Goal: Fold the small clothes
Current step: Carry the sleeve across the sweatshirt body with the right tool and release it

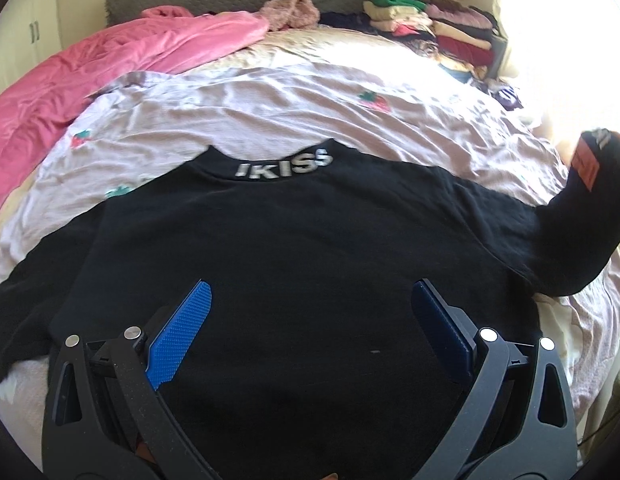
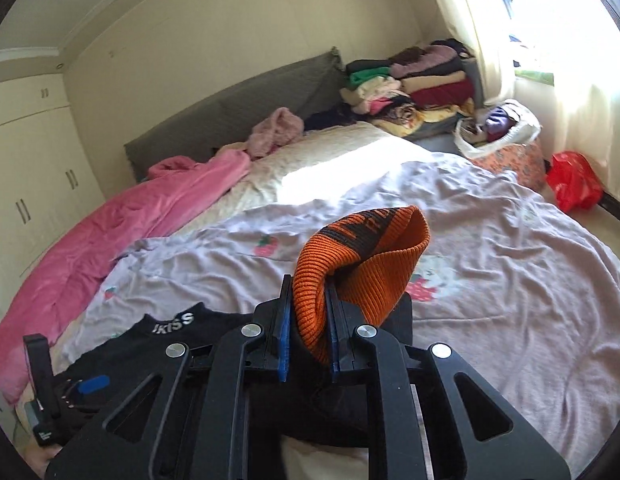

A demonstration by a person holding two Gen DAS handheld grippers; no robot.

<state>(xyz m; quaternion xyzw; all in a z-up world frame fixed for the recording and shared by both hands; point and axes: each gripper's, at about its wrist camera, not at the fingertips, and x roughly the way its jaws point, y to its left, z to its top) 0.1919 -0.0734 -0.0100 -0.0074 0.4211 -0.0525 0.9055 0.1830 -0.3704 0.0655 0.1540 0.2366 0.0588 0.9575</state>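
Black sweater (image 1: 293,248) spread flat at the near edge of the bed (image 1: 350,112), collar toward the headboard. Right sleeve cuff (image 2: 362,264), orange ribbed, lifted clear of the sheet and pinched between the nearly closed jaws of the right gripper (image 2: 307,320). Left gripper (image 1: 310,328) above the sweater's lower body, jaws wide apart, holding nothing. Pink blanket (image 1: 89,80) along the left edge; folded pile (image 1: 430,28) at the far right corner.
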